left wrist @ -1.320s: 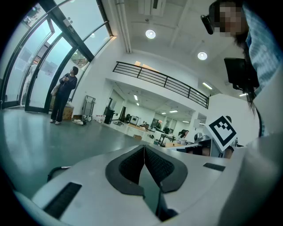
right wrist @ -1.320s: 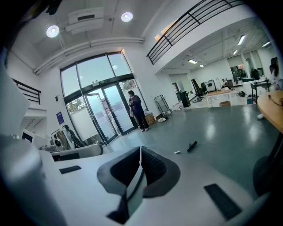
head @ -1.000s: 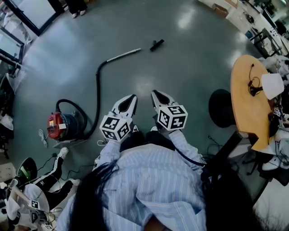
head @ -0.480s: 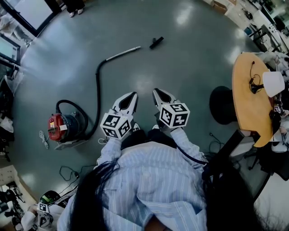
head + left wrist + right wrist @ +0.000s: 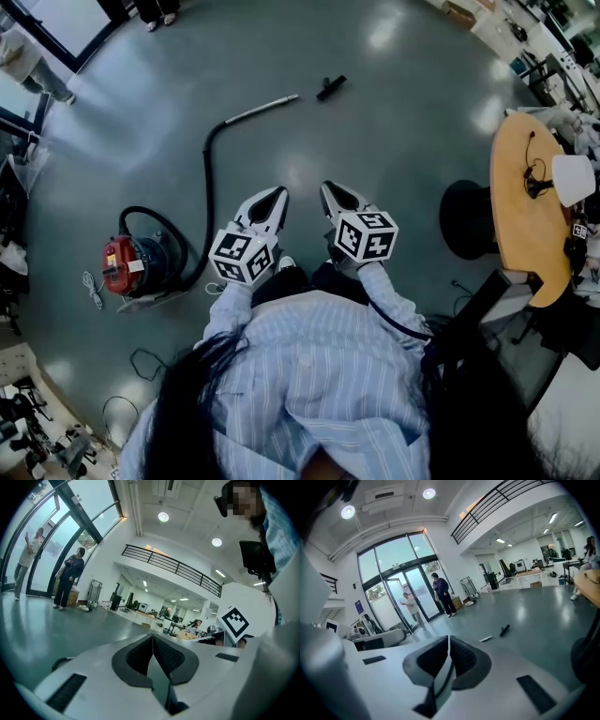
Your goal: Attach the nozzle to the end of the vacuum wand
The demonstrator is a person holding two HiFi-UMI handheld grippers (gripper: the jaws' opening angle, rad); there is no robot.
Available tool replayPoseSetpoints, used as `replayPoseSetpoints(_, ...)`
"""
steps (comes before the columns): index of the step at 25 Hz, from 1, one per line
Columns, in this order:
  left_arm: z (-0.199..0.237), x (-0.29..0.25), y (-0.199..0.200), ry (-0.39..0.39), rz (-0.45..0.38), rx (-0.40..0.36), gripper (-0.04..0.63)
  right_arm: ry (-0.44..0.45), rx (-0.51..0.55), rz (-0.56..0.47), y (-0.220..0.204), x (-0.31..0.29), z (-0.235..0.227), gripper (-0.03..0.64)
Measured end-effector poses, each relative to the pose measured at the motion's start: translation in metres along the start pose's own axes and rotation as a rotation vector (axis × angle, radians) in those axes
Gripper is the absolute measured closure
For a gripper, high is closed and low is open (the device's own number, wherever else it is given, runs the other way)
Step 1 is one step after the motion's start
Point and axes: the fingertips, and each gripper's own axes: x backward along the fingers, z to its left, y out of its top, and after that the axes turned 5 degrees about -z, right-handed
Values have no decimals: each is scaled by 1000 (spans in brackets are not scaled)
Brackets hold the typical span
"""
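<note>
**Ana:** Looking for the nozzle [image 5: 330, 88]? Where is it?

**Ben:** It's on the floor [image 5: 403, 141], far ahead and a bit to the right. The wand [image 5: 262, 109] lies near it. The wand's long side points at the nozzle, with a gap between them.

**Ana:** Which one is closer?

**Ben:** I think the right gripper [image 5: 325, 187] is closer to the nozzle, and the left gripper [image 5: 278, 192] is closer to the wand. Both jaws are pressed together with nothing in them.

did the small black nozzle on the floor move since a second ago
No. The small black nozzle lies the same short gap beyond the end of the silver vacuum wand, at the same angle; both only drift together in the head view.
</note>
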Motion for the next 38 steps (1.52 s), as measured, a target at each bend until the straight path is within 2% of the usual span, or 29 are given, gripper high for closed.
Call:
replayPoseSetpoints(9, 28, 1, -7, -4, 12, 49, 589, -58, -23, 0, -5, -10, -9, 600)
replayPoseSetpoints(17, 43, -36, -10, 14, 30, 86, 589, -88, -54, 18, 12, -32, -47, 600)
replayPoseSetpoints(22, 65, -78, 2, 55, 16, 93, 589, -46, -46, 32, 42, -71, -74, 600)
replayPoseSetpoints(31, 84, -192, 40, 120, -42, 81, 589, 55, -5, 34, 129, -142, -146, 600)
replayPoseSetpoints(38, 89, -262, 44, 144, -55, 83, 589, 86, 25, 52, 159, -173, -200, 600)
